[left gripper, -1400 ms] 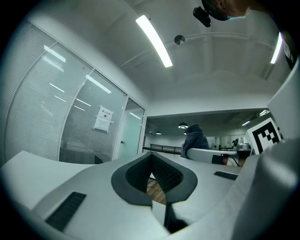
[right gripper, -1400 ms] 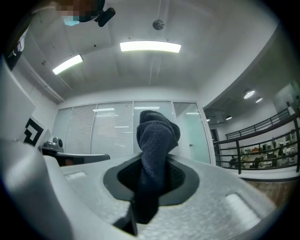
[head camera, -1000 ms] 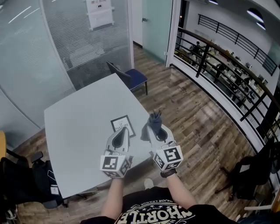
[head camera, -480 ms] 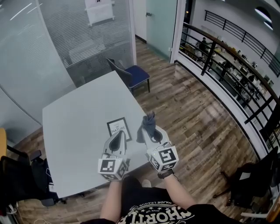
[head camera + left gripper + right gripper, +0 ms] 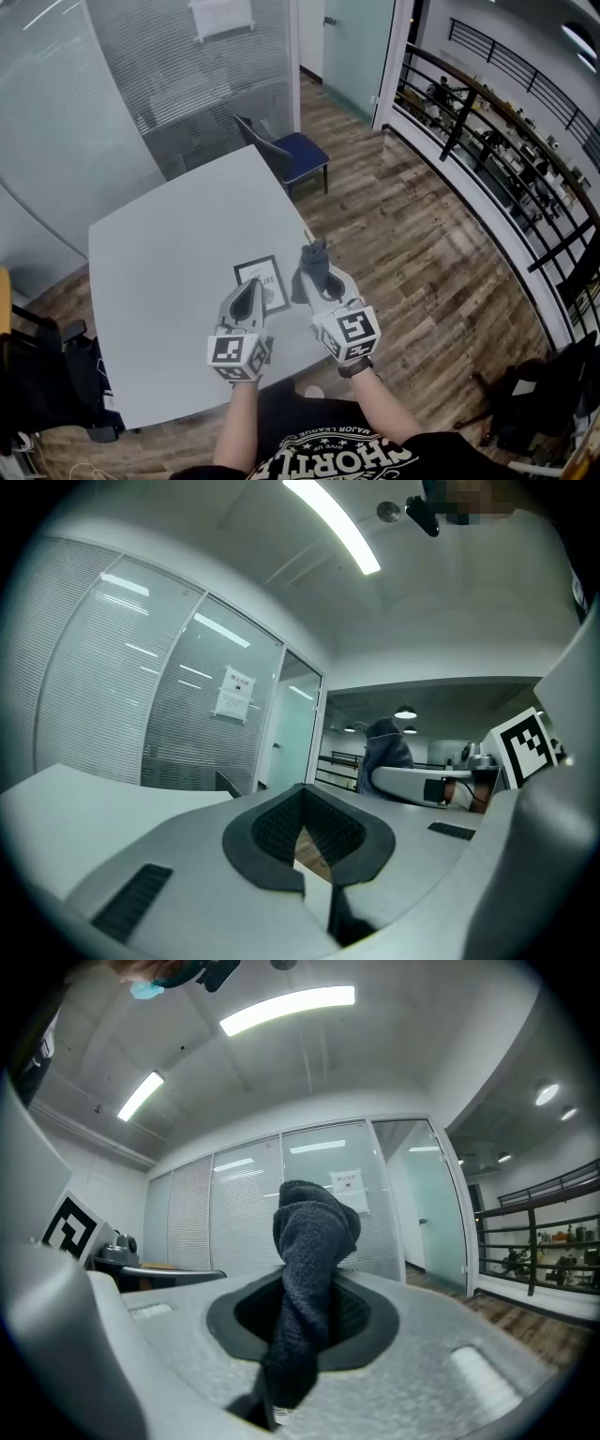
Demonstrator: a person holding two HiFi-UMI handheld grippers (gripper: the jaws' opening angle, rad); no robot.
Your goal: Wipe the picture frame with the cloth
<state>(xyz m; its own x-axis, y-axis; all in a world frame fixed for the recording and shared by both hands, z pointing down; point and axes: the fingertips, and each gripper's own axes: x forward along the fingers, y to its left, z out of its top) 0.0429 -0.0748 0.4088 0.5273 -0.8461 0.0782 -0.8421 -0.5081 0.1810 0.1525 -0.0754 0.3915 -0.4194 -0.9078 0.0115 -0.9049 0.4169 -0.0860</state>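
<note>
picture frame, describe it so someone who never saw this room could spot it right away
Start at the pale grey table. Near its right edge, just beyond the left claw, the picture frame lies flat. Unlike the dark cloth bunched in the right claw, it is a thin dark rectangle round white paper.

The black shirt (image 5: 349, 457) at the bottom of the head view bears white print. A small arched line seems to read "MAJOR LEAGUE", and below it stand large letters, "HORTL", cut by the picture's edge. The picture frame (image 5: 263, 281) on the counter (image 5: 159, 272) shows dark lines of print too small to read. The paper sign (image 5: 221, 17) on the glass wall (image 5: 178, 84) is likewise illegible in every view.
</note>
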